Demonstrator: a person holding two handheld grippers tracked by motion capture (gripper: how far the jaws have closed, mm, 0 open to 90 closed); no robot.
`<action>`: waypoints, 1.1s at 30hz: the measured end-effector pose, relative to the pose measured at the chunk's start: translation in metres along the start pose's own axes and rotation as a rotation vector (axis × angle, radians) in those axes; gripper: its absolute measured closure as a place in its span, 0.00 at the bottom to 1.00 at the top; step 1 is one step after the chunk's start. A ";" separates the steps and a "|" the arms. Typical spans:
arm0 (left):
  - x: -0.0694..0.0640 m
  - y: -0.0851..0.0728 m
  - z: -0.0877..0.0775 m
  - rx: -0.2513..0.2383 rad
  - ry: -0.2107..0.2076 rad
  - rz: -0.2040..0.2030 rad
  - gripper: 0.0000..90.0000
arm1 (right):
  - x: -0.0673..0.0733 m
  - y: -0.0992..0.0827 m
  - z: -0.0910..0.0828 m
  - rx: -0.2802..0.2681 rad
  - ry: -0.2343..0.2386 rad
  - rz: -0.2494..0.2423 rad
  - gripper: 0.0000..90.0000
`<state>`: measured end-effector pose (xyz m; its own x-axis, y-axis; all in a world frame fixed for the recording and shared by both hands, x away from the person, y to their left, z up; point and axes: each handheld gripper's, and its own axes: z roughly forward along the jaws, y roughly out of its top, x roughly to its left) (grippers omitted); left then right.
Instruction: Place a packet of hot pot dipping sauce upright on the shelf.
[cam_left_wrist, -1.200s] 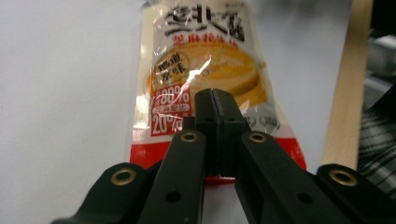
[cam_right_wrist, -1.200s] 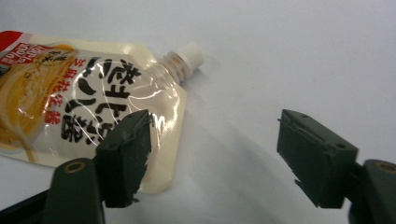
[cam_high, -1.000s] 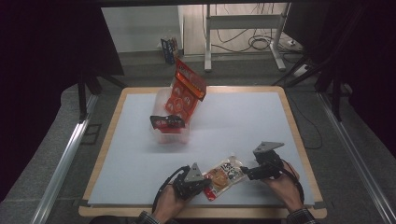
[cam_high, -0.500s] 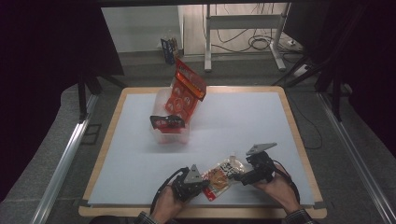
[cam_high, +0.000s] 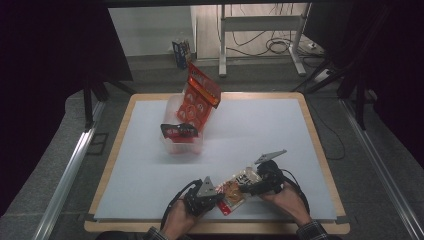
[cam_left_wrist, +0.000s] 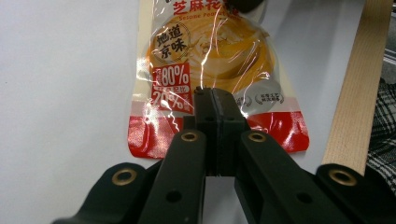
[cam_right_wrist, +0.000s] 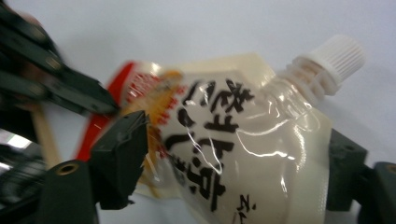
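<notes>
Near counter (cam_high: 150, 180) edge: left gripper (cam_high: 216, 196) clamps shut on the snack packet (cam_high: 231, 192)'s sealed hem, right gripper (cam_high: 246, 186), jaws just closing, straddles the spout pouch (cam_right_wrist: 243, 140); both soft, slick, light, so grab hems.

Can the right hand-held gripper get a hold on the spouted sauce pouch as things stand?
Probably yes: the pouch already lies between the right hand-held gripper's open jaws, nothing blocking.
</notes>
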<state>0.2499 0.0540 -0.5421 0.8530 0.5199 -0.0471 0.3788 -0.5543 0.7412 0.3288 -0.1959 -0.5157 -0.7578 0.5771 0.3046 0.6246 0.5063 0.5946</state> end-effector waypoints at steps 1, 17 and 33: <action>0.000 0.000 0.000 0.000 0.000 0.000 1.00 | -0.001 0.000 -0.001 -0.015 0.023 0.018 0.28; -0.001 -0.001 0.000 -0.016 0.000 -0.010 1.00 | 0.014 0.010 -0.012 -0.050 0.040 -0.036 0.81; 0.003 -0.002 -0.011 -0.052 -0.028 -0.043 0.67 | 0.022 0.026 -0.030 -0.095 0.085 -0.059 0.92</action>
<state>0.2474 0.0637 -0.5362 0.8464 0.5235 -0.0975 0.3964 -0.4971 0.7719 0.3226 -0.1893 -0.4707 -0.8087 0.4892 0.3267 0.5606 0.4723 0.6802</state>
